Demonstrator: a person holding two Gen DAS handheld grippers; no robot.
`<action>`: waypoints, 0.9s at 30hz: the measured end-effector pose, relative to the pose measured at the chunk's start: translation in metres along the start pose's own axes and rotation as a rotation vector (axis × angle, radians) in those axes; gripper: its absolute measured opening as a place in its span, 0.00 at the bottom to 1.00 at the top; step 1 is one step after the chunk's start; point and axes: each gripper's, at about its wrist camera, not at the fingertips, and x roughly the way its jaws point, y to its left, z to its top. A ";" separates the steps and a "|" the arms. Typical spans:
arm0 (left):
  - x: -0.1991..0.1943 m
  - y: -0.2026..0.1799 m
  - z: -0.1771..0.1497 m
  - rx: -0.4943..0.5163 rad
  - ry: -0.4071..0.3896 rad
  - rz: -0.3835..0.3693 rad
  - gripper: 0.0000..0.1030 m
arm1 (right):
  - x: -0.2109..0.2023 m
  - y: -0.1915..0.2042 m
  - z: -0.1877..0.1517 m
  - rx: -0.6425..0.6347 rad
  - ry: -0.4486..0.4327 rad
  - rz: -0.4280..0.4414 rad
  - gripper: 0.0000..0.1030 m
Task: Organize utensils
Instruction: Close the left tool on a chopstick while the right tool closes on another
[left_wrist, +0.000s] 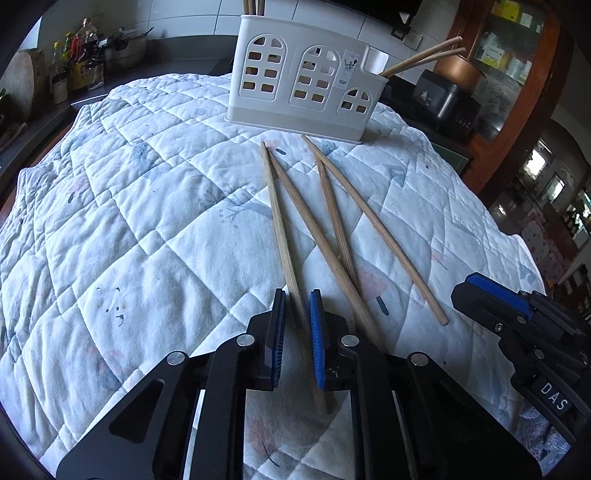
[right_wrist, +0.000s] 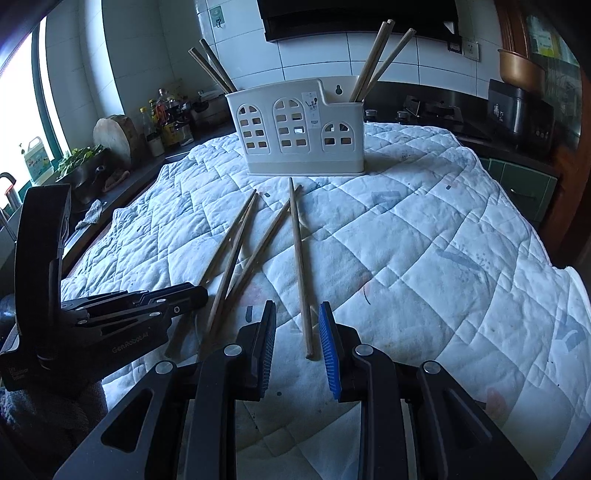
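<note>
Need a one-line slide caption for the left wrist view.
Left gripper open around one of four loose chopsticks on the quilt, before the white caddy.

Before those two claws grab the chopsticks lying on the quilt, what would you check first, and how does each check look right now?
1. Left gripper straddles the leftmost chopstick: ok, stick lies between open pads.
2. Right gripper lined up on the rightmost chopstick: ok, the stick's near end sits between its open pads.
3. Target sticks free of others: not ok on the left; the two middle chopsticks cross close to the left gripper.
4. Utensil holder upright: ok.
5. Room in the holder: cannot tell; sticks already stand at both ends.
6. Quilt flat under the sticks: ok.
</note>
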 end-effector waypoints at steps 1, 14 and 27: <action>0.000 0.000 0.000 0.007 0.001 0.002 0.09 | 0.001 0.000 0.000 0.000 0.003 0.000 0.23; -0.011 0.026 0.005 0.075 0.001 0.069 0.06 | 0.018 0.003 0.002 -0.007 0.049 -0.005 0.22; -0.012 0.039 0.002 0.062 0.015 0.016 0.06 | 0.048 0.000 0.008 -0.016 0.110 -0.042 0.15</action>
